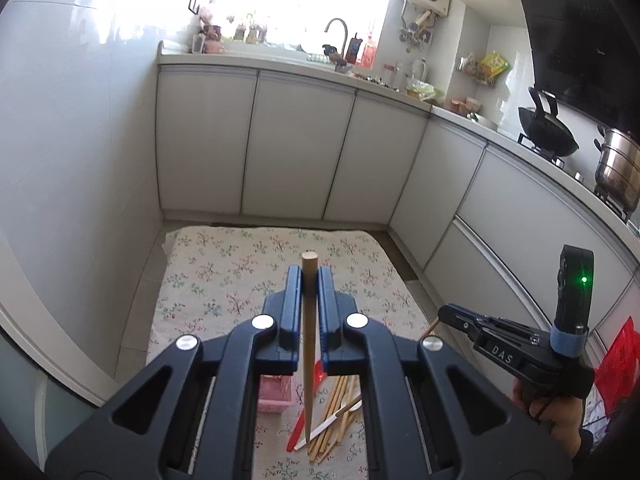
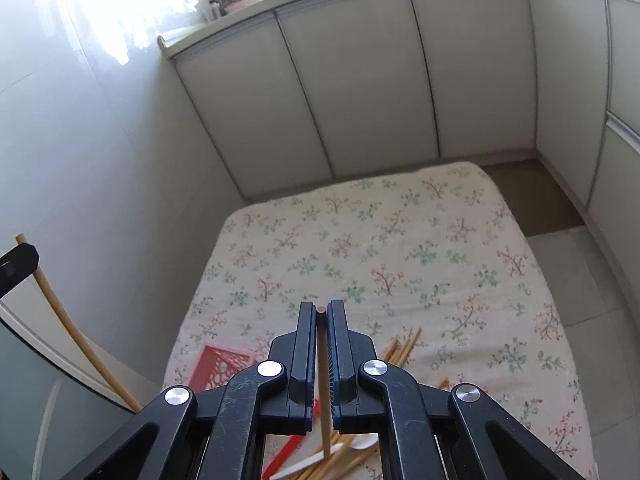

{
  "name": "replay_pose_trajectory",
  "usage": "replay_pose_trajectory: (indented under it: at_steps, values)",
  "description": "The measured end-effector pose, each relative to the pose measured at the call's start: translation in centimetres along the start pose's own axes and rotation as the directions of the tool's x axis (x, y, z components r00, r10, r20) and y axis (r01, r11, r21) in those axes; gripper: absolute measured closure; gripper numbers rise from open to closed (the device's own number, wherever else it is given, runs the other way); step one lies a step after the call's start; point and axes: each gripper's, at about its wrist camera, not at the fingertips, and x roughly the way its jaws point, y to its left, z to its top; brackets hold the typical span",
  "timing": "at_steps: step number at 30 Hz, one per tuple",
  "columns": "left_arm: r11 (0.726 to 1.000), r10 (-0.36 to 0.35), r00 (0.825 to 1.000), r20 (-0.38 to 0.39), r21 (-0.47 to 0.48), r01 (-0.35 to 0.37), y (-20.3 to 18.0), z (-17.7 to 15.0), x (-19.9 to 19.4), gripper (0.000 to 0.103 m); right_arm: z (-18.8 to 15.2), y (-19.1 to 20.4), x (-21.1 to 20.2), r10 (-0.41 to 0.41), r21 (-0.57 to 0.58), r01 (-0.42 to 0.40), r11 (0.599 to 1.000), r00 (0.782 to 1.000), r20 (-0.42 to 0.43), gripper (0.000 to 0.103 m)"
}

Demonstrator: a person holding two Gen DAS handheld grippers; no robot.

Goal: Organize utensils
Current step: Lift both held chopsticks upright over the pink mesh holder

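Note:
My left gripper (image 1: 310,276) is shut on a wooden chopstick (image 1: 309,344) that runs between its fingers and hangs down over the pile. My right gripper (image 2: 321,309) is shut on another wooden chopstick (image 2: 323,400), held the same way. Under both lies a pile of wooden chopsticks (image 1: 338,420) with a red utensil (image 1: 298,432) and a white spoon (image 1: 352,408) on the floral cloth (image 2: 400,248). A pink perforated basket (image 1: 274,396) stands left of the pile; it also shows in the right wrist view (image 2: 218,364). The right gripper shows at the right of the left wrist view (image 1: 444,314).
The cloth covers a low table (image 1: 248,264) ringed by white kitchen cabinets (image 1: 296,152). A stove with a wok (image 1: 548,136) and a steel pot (image 1: 618,168) is at the right. A sink and faucet (image 1: 338,34) lie far back.

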Motion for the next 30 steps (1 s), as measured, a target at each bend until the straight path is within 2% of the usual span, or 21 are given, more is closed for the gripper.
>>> replay_pose_trajectory:
  at_steps: [5,11,15,19,23,30]
  values:
    - [0.998,0.049,0.997,0.066,-0.030,-0.047,1.4,0.8,0.9,0.095,1.9,1.3,-1.4,0.043,0.000,-0.043,0.999,0.997,0.061,0.099]
    - [0.995,0.089,0.993,0.075,-0.043,-0.086,2.5,0.7,2.8,0.095,3.5,2.6,-2.5,0.104,0.010,-0.106,0.994,0.987,0.122,0.099]
    - [0.993,0.115,0.991,0.071,0.002,-0.115,2.1,0.5,4.2,0.095,4.1,3.5,-2.6,0.154,0.020,-0.159,0.987,0.978,0.141,0.099]
    - [0.989,0.126,0.990,0.060,0.074,-0.131,1.2,0.0,6.0,0.095,4.2,4.1,-1.2,0.179,0.026,-0.184,0.983,0.975,0.132,0.099]
    - [0.979,0.139,0.990,0.035,0.149,-0.142,0.6,-1.1,8.2,0.095,3.5,4.2,1.8,0.205,0.038,-0.208,0.977,0.975,0.088,0.099]
    - [0.973,0.141,0.988,-0.057,0.189,-0.128,0.4,-2.7,11.4,0.095,1.6,3.2,6.7,0.188,0.071,-0.187,0.980,0.982,-0.011,0.098]
